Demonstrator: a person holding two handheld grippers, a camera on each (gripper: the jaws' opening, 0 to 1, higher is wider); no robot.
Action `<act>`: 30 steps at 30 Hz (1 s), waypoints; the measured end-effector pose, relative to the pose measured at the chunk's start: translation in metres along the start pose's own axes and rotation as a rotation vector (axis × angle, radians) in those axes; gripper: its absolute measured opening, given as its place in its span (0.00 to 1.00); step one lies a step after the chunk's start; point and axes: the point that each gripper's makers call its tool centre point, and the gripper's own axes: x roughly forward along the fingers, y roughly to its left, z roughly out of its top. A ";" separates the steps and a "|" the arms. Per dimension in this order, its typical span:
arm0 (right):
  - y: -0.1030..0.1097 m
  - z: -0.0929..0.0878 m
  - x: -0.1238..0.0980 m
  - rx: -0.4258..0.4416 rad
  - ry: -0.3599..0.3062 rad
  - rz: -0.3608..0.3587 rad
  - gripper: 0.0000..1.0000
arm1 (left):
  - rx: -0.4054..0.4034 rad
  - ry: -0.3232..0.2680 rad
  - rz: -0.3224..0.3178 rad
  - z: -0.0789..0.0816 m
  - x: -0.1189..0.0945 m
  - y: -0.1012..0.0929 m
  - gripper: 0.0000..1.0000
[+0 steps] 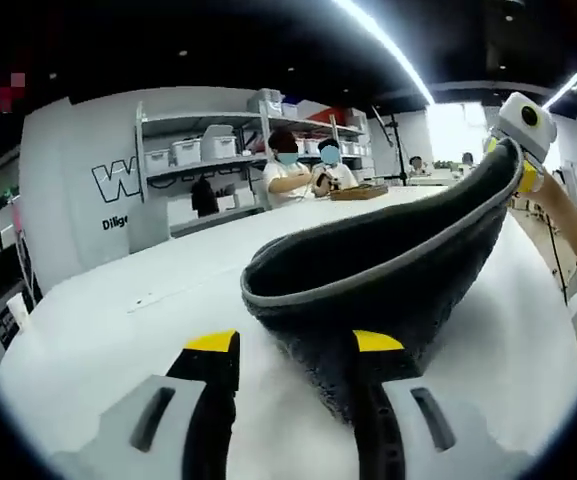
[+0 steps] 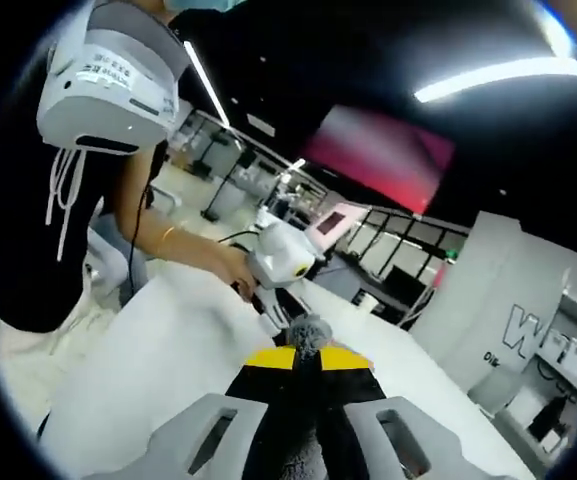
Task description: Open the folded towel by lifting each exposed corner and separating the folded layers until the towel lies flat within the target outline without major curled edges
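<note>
Left gripper view: fuzzy, curved dark towel [image 1: 368, 270].

left gripper view: towel [image 1: 388, 270] bulges up and hides the table [image 1: 118, 330] behind it, plus most of the right gripper [image 1: 521, 135] up top right, so can't read that one's jaws from here. towel's lower end drops behind the left gripper [image 1: 295, 350] right jaw, grip there can't be made out. wall lettering [image 1: 118, 180] cut by the shelf [image 1: 218, 165], only "w" clear, smaller line under it too small to read. shelf bins too small to tell contents.

right gripper view: towel pinched at the tips, only a fuzzy tuft [image 2: 309, 335] pokes out, rest runs off bottom edge. person [image 2: 48, 200] cropped at top and left. the left gripper's jaws are hidden behind the tuft.
</note>
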 end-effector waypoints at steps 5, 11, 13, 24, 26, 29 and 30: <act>0.008 0.008 -0.002 -0.015 -0.022 0.030 0.00 | 0.036 -0.021 -0.001 0.008 -0.007 -0.001 0.44; 0.026 0.018 -0.002 -0.021 -0.054 0.086 0.00 | 0.060 -0.018 -0.012 0.003 -0.022 -0.008 0.46; 0.030 0.019 -0.002 -0.024 -0.055 0.099 0.00 | 0.067 -0.020 -0.007 0.001 -0.029 -0.008 0.47; 0.048 0.024 -0.003 -0.018 -0.059 0.153 0.00 | 0.142 -0.023 0.010 0.005 -0.054 0.000 0.51; 0.053 0.026 -0.003 -0.024 -0.065 0.178 0.00 | 0.166 -0.019 0.014 0.006 -0.055 -0.001 0.51; 0.061 0.028 -0.004 -0.031 -0.063 0.212 0.00 | 0.202 -0.022 0.009 0.007 -0.059 -0.006 0.51; 0.064 0.028 -0.004 -0.032 -0.061 0.221 0.00 | 0.210 -0.025 0.005 0.006 -0.061 -0.007 0.52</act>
